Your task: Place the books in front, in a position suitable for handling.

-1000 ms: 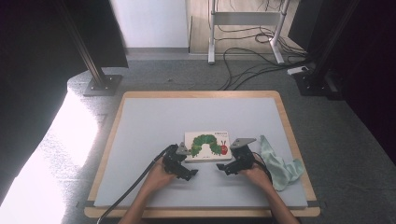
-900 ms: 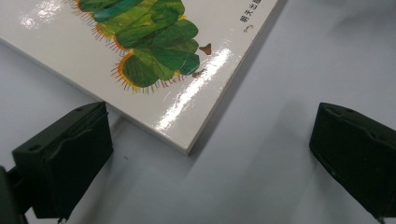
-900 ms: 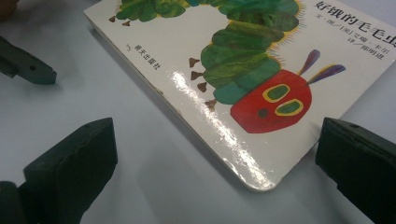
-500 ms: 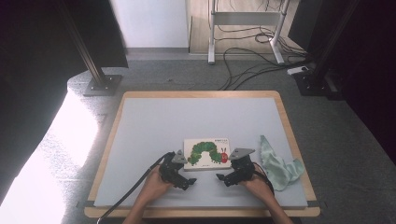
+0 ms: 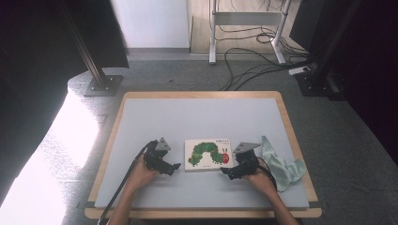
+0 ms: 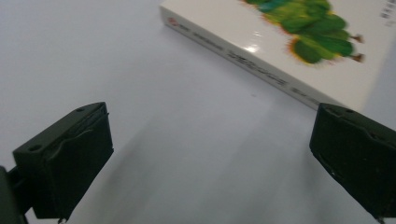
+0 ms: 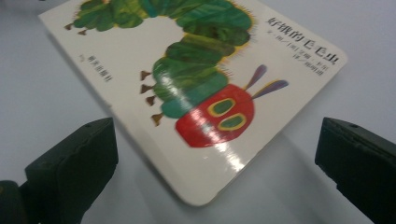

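book [image 5: 208,153] lies flat, closed, at bench [image 5: 197,112] near edge | my left gripper [image 5: 174,166] just left of book, jaws spread, empty | my right gripper [image 5: 225,171] at book's right corner, jaws spread | I judge: grasp not yet made, lifting or opening remains

Book cover [image 7: 187,98], title: Chinese characters "好饿的毛毛虫", above and right of the caterpillar's red head.
Smaller lines under the title: too small to read.
Book spine [image 6: 247,63]: small print, blurred, unreadable.
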`<state>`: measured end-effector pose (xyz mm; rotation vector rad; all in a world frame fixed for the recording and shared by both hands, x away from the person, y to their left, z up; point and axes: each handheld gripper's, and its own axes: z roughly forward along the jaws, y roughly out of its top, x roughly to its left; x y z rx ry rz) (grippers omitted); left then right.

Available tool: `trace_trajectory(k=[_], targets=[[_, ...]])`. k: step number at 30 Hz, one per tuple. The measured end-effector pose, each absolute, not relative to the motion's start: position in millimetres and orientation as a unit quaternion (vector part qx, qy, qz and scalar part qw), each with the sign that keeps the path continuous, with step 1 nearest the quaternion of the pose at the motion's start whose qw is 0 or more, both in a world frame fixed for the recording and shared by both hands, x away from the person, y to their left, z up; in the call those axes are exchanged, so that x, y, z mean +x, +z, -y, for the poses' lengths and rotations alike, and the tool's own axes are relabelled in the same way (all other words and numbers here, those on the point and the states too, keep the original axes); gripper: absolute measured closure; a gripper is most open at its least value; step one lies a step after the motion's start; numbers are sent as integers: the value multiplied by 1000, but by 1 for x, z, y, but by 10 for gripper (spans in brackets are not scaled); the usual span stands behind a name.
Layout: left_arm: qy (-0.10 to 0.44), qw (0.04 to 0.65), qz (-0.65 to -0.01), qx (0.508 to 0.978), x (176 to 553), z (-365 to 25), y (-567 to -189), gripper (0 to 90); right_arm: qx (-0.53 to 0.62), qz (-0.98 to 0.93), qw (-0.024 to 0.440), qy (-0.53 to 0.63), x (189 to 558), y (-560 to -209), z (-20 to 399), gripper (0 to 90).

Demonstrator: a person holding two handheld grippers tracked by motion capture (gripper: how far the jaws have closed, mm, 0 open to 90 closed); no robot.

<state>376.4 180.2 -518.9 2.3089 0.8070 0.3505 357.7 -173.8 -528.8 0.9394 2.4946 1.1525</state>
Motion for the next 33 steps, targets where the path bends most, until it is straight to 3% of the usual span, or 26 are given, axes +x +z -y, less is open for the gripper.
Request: trace_trajectory(k=[6, 12, 22, 27, 33], targets=[[126, 333, -313, 881, 395, -179, -528, 0, 329, -849, 86, 406, 373, -532, 169, 0], [108, 333, -288, 891, 398, -168, -528, 0, 327, -849, 84, 407, 376, -533, 164, 0], [121, 340, -298, 884, 386, -167, -527, 63, 322, -849, 70, 413, 378, -533, 167, 0], [65, 371, -279, 883, 376, -167, -526, 53, 316, -851, 66, 414, 380, -533, 168, 0], [65, 368, -262, 890, 373, -166, -527, 37, 318, -849, 59, 419, 382, -533, 169, 0]])
